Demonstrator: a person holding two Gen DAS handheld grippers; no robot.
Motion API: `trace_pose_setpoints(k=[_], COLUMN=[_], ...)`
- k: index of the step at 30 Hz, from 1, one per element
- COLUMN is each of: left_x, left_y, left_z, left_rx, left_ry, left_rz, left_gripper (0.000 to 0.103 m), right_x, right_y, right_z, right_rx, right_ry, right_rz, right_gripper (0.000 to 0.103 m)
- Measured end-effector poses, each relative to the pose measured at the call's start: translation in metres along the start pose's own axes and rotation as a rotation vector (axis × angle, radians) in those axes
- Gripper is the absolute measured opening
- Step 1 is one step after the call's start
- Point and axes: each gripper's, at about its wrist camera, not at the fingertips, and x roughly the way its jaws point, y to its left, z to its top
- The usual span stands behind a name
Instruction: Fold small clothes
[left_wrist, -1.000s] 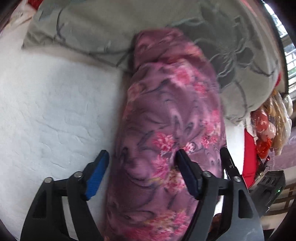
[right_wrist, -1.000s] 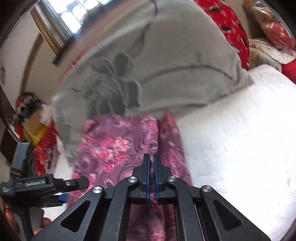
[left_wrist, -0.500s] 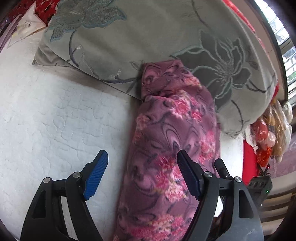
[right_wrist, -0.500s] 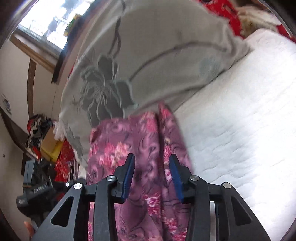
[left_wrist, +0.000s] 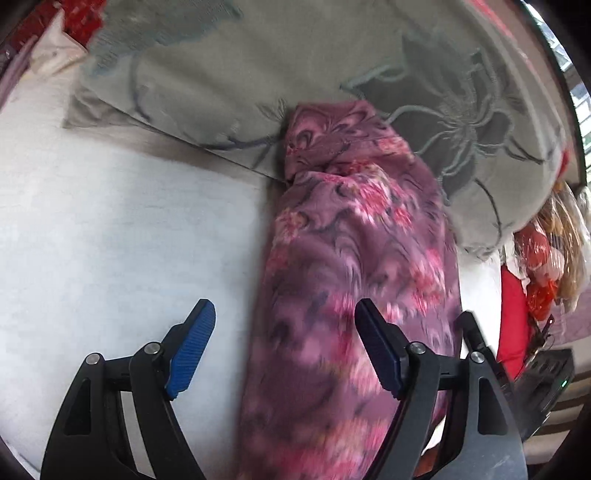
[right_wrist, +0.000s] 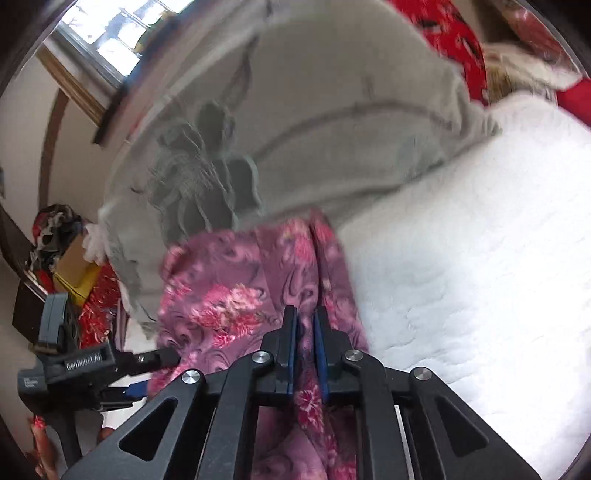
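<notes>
Looking along both cameras, I see one fleecy purple garment with pink flower print, folded into a long narrow bundle on a white quilted mattress. Its far end, toward twelve o'clock, touches a single grey-green pillow, smooth fabric stitched with large darker blossoms. Red fabric shows beyond the pillow at about one o'clock in the right wrist view, and shiny red wrapped packages sit at three o'clock in the left wrist view.

I count two grippers, each with black frames and ribbed blue pads. My left gripper points up the bundle toward twelve o'clock with its jaws spread wide; the right pad lies over the cloth, the left pad hangs over bare mattress, and nothing is pinched.

My right gripper also aims toward the pillow, its jaws drawn in to a narrow gap with a ridge of the garment caught between the pads. The left one shows at nine o'clock there, beside the cloth's edge.
</notes>
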Motion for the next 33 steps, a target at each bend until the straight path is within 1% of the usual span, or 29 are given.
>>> trace_pose_setpoints(k=[1,3,4,5,6,8,9,10,11,13,14,16,17,19,20,21,22,24,25,26,27,28,29,30,31,32,33], left_x=[-0.010,-0.018,-0.018,-0.014,-0.007,0.006,0.008,0.004,0.000,-0.012,-0.017,-0.027,-0.028,-0.017,-0.009,-0.005,-0.003,-0.002,0.000,0.001,0.003,0.004,0.004,0.003,0.003,-0.002,-0.009], left_y=[0.003,0.005,0.006,0.006,0.005,-0.002,-0.005,-0.007,-0.008,-0.009,-0.010,-0.009,-0.009,-0.008,-0.010,-0.006,-0.003,-0.003,-0.004,-0.004,-0.006,-0.005,-0.006,-0.006,-0.008,-0.008,-0.003], left_z=[-0.009,-0.025,-0.036,-0.043,-0.049,-0.057,-0.060,-0.059,-0.057,-0.058,-0.059,-0.068,-0.073,-0.081,-0.083,-0.086,-0.090,-0.092,-0.091,-0.091,-0.090,-0.089,-0.088,-0.087,-0.086,-0.085,-0.089], left_rx=[0.006,0.014,0.023,0.031,0.047,0.074,0.078,0.086,0.091,0.097,0.101,0.120,0.128,0.146,0.143,0.131,0.114,0.102,0.111,0.117,0.121,0.121,0.117,0.114,0.106,0.093,0.087], left_ry=[-0.017,-0.033,-0.029,-0.022,-0.017,0.003,0.003,-0.006,-0.002,-0.010,-0.018,-0.044,-0.047,-0.019,-0.001,0.013,0.016,0.004,0.005,0.006,0.005,0.006,0.008,0.012,0.014,0.005,-0.013], left_rz=[-0.009,-0.016,-0.003,0.003,0.014,0.050,0.049,0.056,0.061,0.061,0.062,0.067,0.075,0.098,0.106,0.103,0.091,0.077,0.083,0.092,0.097,0.101,0.102,0.102,0.100,0.093,0.093], left_gripper=[0.078,0.079,0.079,0.079,0.079,0.082,0.082,0.081,0.081,0.081,0.081,0.081,0.081,0.081,0.081,0.081,0.081,0.081,0.081,0.081,0.082,0.082,0.082,0.082,0.082,0.082,0.082], right_x=[-0.006,-0.018,-0.019,-0.018,-0.014,0.003,0.007,0.005,0.000,-0.019,-0.025,-0.036,-0.038,-0.039,-0.036,-0.033,-0.033,-0.042,-0.042,-0.044,-0.043,-0.040,-0.039,-0.039,-0.041,-0.048,-0.055], right_y=[0.002,0.011,0.017,0.020,0.027,0.036,0.039,0.042,0.043,0.039,0.034,0.021,0.018,0.021,0.025,0.028,0.031,0.030,0.030,0.029,0.027,0.026,0.024,0.025,0.027,0.032,0.036], right_z=[0.001,-0.001,-0.004,-0.008,-0.014,-0.028,-0.033,-0.035,-0.035,-0.031,-0.031,-0.034,-0.034,-0.041,-0.042,-0.044,-0.049,-0.053,-0.054,-0.055,-0.058,-0.061,-0.062,-0.063,-0.062,-0.059,-0.058], right_rx=[-0.015,-0.068,-0.104,-0.129,-0.167,-0.251,-0.283,-0.301,-0.302,-0.262,-0.237,-0.162,-0.143,-0.164,-0.186,-0.209,-0.234,-0.234,-0.232,-0.239,-0.248,-0.253,-0.253,-0.257,-0.270,-0.300,-0.317], right_ry=[0.003,0.024,0.048,0.066,0.094,0.162,0.166,0.153,0.146,0.117,0.116,0.145,0.159,0.179,0.188,0.202,0.212,0.189,0.185,0.184,0.189,0.199,0.205,0.208,0.201,0.168,0.136], right_rz=[0.028,0.107,0.103,0.085,0.055,-0.026,-0.060,-0.073,-0.075,-0.057,-0.048,0.005,0.012,-0.022,-0.043,-0.081,-0.136,-0.166,-0.182,-0.211,-0.234,-0.241,-0.233,-0.207,-0.191,-0.194,-0.197], right_gripper=[0.012,0.013,0.016,0.019,0.019,0.016,0.016,0.016,0.016,0.018,0.023,0.031,0.032,0.033,0.037,0.038,0.038,0.038,0.039,0.047,0.053,0.054,0.047,0.037,0.022,0.009,0.009])
